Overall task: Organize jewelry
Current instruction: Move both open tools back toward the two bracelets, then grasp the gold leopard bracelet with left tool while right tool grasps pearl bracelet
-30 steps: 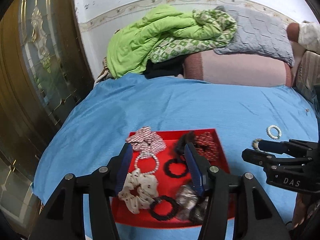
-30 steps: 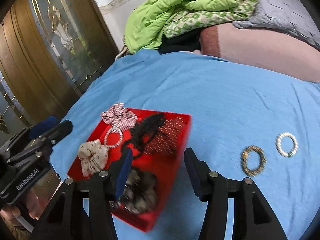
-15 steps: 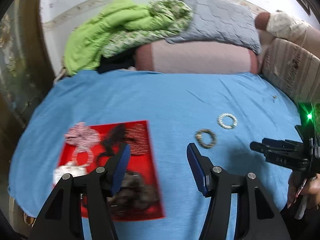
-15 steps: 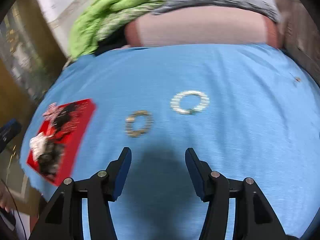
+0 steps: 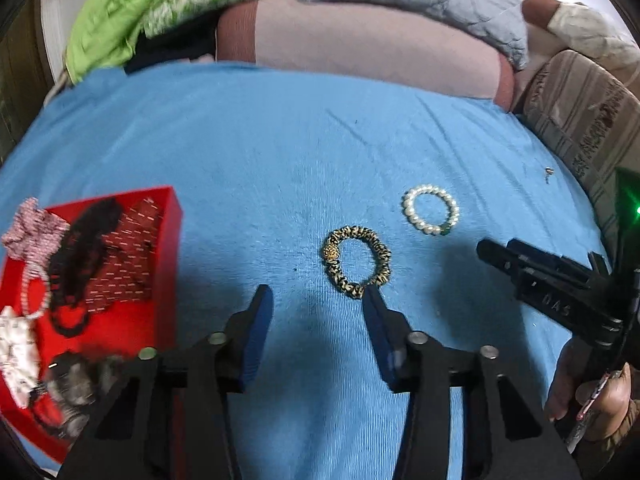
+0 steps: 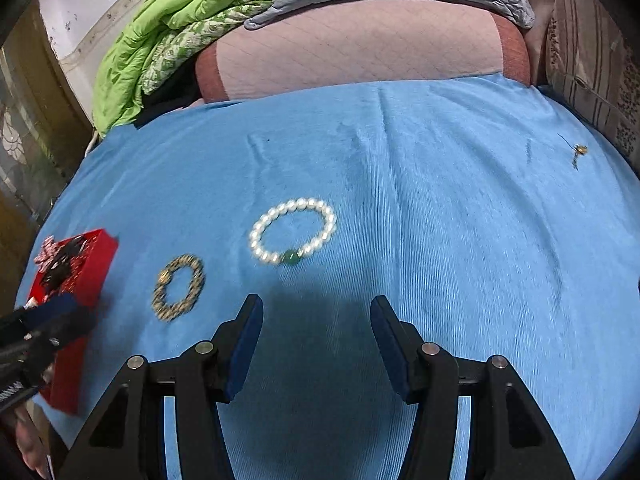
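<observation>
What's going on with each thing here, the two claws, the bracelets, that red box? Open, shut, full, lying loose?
Left gripper: open, holding nothing, above the blue sheet.
Right gripper: open, holding nothing.
Leopard-print scrunchie: lying flat on the sheet, outside the tray.
Pearl bracelet: lying flat on the sheet, outside the tray.
Red tray: uncovered, holding scrunchies and hair ties.
</observation>
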Demonstrator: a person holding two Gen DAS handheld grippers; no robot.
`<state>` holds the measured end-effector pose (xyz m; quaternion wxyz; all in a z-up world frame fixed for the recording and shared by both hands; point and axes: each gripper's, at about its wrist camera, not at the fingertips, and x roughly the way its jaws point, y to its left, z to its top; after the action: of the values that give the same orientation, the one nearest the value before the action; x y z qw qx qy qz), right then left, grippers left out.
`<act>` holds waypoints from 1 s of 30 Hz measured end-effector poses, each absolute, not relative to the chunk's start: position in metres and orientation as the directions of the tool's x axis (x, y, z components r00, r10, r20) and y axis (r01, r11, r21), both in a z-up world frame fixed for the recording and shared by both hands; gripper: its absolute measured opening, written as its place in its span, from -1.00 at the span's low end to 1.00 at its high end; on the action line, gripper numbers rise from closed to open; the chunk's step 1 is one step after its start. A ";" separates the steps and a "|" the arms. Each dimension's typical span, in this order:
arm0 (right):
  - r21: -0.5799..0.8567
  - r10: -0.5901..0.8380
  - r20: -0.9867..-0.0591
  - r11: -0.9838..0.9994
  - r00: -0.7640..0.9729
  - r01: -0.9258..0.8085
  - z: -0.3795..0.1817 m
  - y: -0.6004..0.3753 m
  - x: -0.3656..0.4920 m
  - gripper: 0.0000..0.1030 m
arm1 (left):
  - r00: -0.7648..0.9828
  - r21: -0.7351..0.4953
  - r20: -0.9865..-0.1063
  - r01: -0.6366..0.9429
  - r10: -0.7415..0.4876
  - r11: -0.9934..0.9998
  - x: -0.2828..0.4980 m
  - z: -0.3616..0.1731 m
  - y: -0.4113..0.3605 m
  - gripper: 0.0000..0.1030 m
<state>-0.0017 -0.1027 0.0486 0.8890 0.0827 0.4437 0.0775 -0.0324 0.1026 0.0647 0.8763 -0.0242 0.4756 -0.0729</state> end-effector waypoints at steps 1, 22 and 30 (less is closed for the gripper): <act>0.212 0.208 -0.775 0.975 0.597 -0.065 0.048 -0.103 0.005 0.17 | 0.526 -0.122 -0.835 0.104 -0.158 0.987 -0.027 0.059 0.102 -0.26; 0.134 0.164 -0.796 0.986 0.583 -0.096 0.020 -0.091 0.069 0.20 | 0.536 -0.101 -0.834 0.085 -0.131 0.991 0.003 0.021 0.077 -0.18; 0.078 0.118 -0.795 0.993 0.595 -0.092 0.022 -0.087 0.067 0.03 | 0.559 -0.044 -0.825 0.070 -0.076 0.997 0.001 0.021 0.068 -0.14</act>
<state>0.0675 -0.0867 0.0220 0.8929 0.0143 0.4461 0.0590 0.0013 0.0683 0.0210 0.8830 -0.0032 0.4676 -0.0413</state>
